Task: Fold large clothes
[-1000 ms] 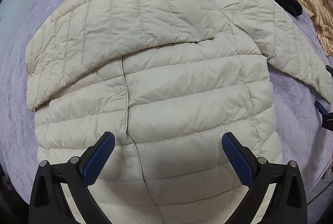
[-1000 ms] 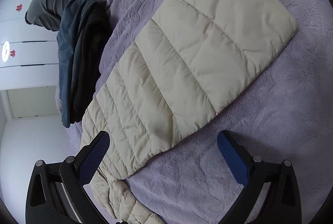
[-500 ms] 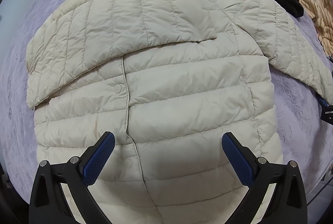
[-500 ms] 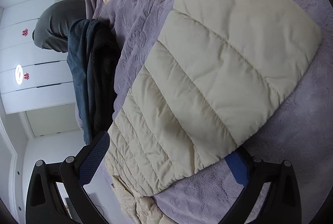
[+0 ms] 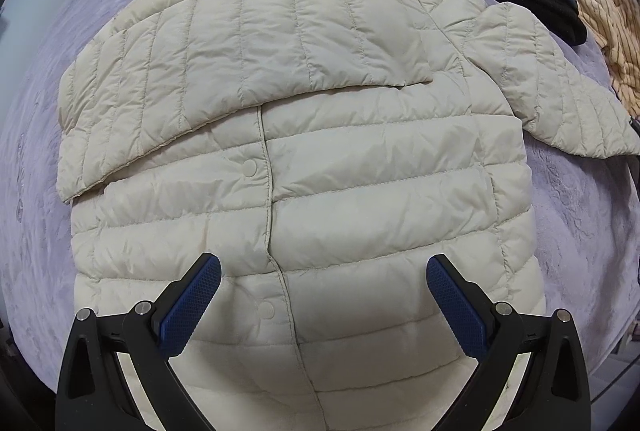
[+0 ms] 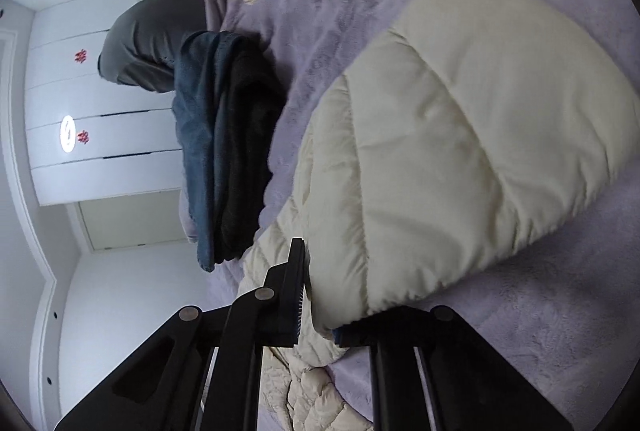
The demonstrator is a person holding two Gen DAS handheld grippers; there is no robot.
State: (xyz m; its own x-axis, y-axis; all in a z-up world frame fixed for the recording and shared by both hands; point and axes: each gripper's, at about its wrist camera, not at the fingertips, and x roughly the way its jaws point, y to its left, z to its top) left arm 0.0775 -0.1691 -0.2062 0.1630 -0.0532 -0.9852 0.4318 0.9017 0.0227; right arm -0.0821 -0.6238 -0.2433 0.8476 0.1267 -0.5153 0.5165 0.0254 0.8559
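Left wrist view: cream quilted puffer jacket [image 5: 320, 159] flat on lilac plush bedcover [image 5: 580, 231] | one sleeve [image 5: 248, 51] folded across chest | left gripper [image 5: 324, 291] wide open, empty | right gripper [image 6: 320, 295] closed on other sleeve [image 6: 460, 151] | body folds remaining.

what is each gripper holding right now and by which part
Right gripper is shut on the cream jacket's sleeve, by its side edge near the cuff. Left gripper is open, holding nothing.
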